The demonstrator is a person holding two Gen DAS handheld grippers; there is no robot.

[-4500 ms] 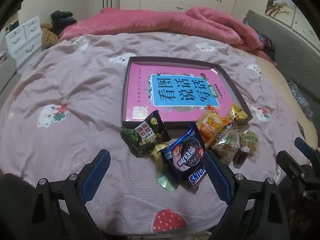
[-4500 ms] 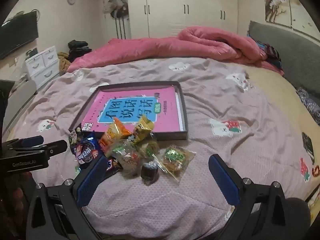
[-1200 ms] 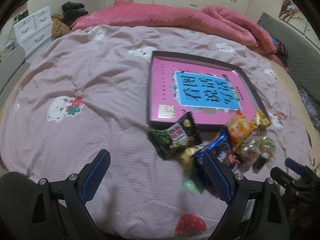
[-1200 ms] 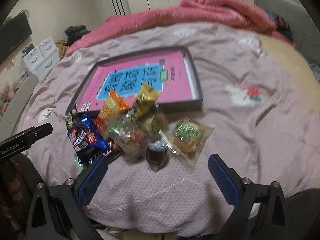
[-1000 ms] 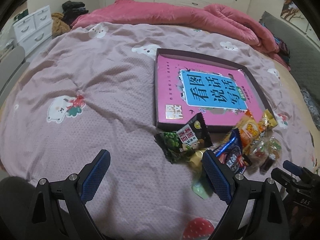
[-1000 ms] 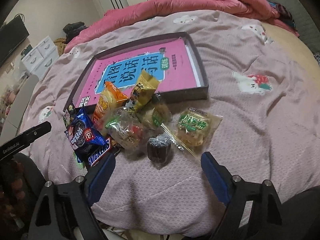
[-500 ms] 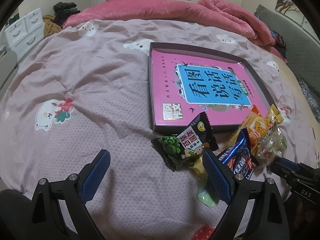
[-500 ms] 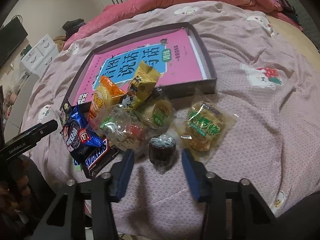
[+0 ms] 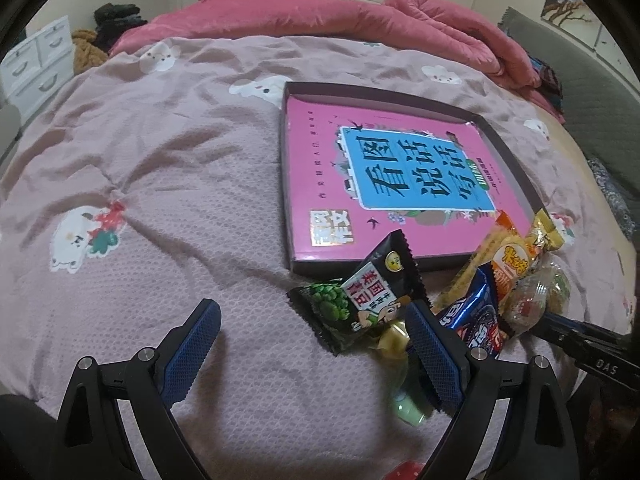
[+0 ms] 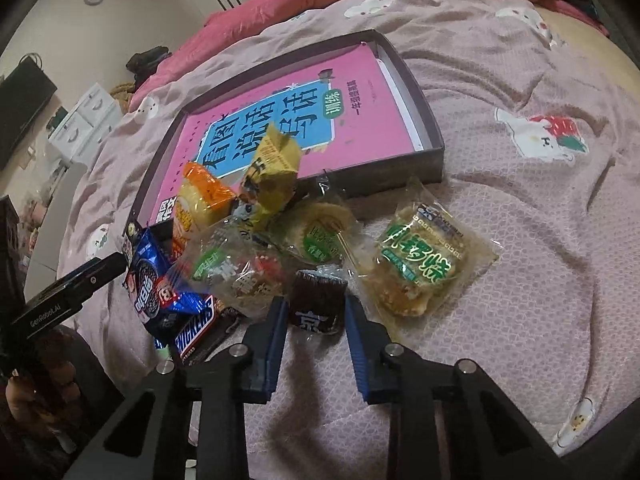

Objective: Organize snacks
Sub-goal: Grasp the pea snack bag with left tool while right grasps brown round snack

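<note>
Right gripper (image 10: 316,334) is going for the small dark wrapped cake (image 10: 318,304) at the near edge of the snack pile on the bed (image 10: 540,240). Its jaws have just been closing, with the cake between the blue pads (image 10: 276,332). I can't confirm the pads are pressing yet; a sliver of gap seems to remain on both sides, so I'm calling it not gripped.

Handling guess: light, soft, crushable, with a crinkly film wrapper that will slip. Take it across the body at mid-height with a gentle squeeze, not by the wrapper edge.

Neighbours are tight. A clear bag of mixed sweets (image 10: 240,272) touches it on the left, the Snickers bar (image 10: 200,330) lies near-left, and the green-print cracker pack (image 10: 420,268) sits just right. Lifting may drag the film of the bags.

Left gripper (image 9: 312,344) has its jaws wide apart and empty, hovering near the black pea packet (image 9: 360,296) and the blue Oreo pack (image 9: 476,316).

Container: the shallow dark box (image 10: 424,120) is just beyond the pile. It holds only a pink book (image 10: 280,120) lying flat, with no snacks inside. The orange packet (image 10: 200,204) and yellow packet (image 10: 272,176) lean over its near wall.
</note>
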